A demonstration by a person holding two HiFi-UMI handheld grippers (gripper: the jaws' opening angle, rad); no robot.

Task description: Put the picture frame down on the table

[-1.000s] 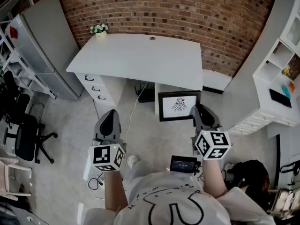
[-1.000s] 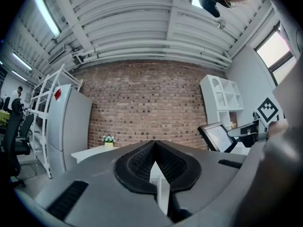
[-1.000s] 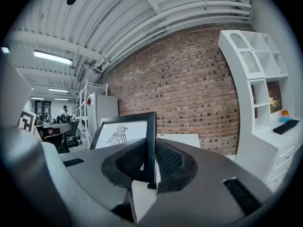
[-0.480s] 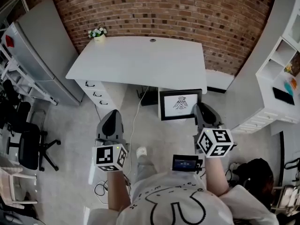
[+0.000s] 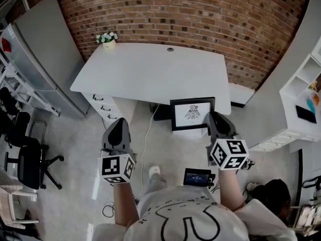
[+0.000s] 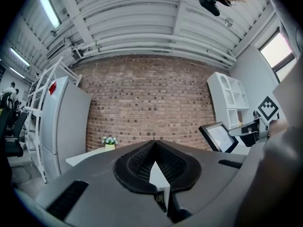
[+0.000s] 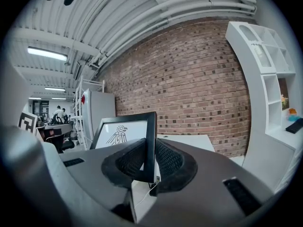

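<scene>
**Frame held in the air, not yet on the table**

The picture frame [image 5: 192, 113] is gripped by the right gripper [image 7: 149, 162]. Its black right-hand edge is clamped between the two ribbed pads [image 7: 171, 161]. The frame is held upright, with the bird drawing turned toward the person. In the head view it is seen in front of the near edge of the white table [image 5: 150, 69], toward that edge's right end, above the floor. The left gripper [image 6: 154, 162] is held low to the left, well apart from the frame. Its fingers are closed together with nothing between them. A small flower pot [image 5: 107, 38] is seen on the table's far left corner.
</scene>
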